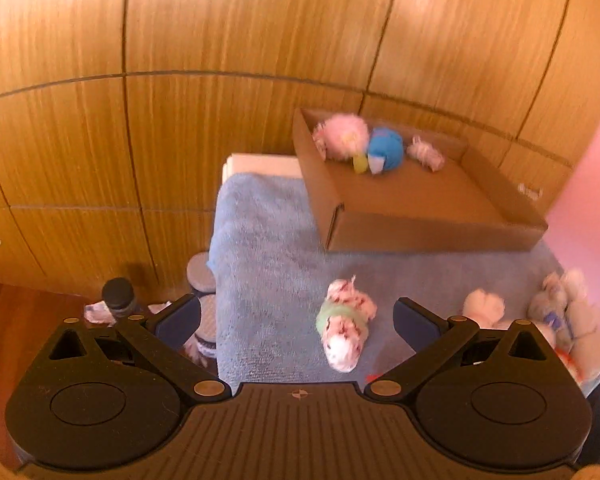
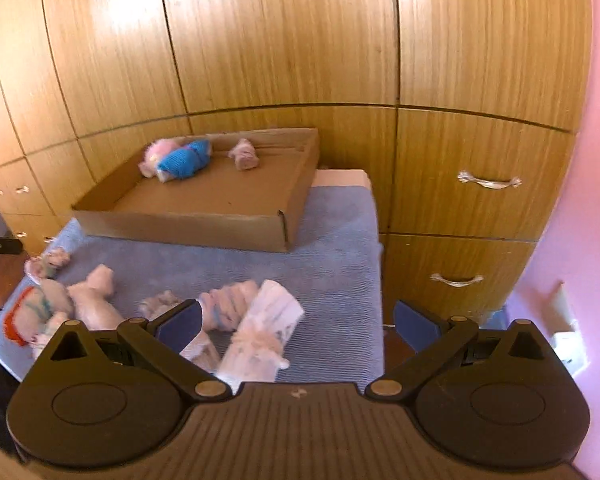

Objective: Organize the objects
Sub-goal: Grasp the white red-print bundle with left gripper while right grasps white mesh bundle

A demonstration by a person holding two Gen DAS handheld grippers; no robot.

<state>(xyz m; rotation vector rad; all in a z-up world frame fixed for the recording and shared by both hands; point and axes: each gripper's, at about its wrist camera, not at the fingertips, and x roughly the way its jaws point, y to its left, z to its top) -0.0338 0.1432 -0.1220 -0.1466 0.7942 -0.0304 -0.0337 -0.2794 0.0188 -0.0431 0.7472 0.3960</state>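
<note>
**A:** What are your grippers doing just now?

**B:** My left gripper is standing with its jaws spread wide and nothing between the pads; it is hovering over the blue towel. Just ahead of it a rolled sock pair with a green band is lying on the towel, touching neither finger. My right gripper is spread wide too, pinching nothing, and a white rolled sock bundle is lying below it, near its left finger.

**A:** And the rest of the socks?

**B:** More pale rolled pairs are sitting in a loose cluster along the near edge of the towel, one with red trim, some touching each other.

**A:** What is lying farther back?

**B:** A shallow cardboard box is resting on the far part of the towel. A pink fluffy pair and a blue pair are lying pressed together in its far corner, and a small whitish pair is sitting just beside them. Behind everything, wooden cabinet doors are filling the view, with metal drawer handles on the right.
</note>
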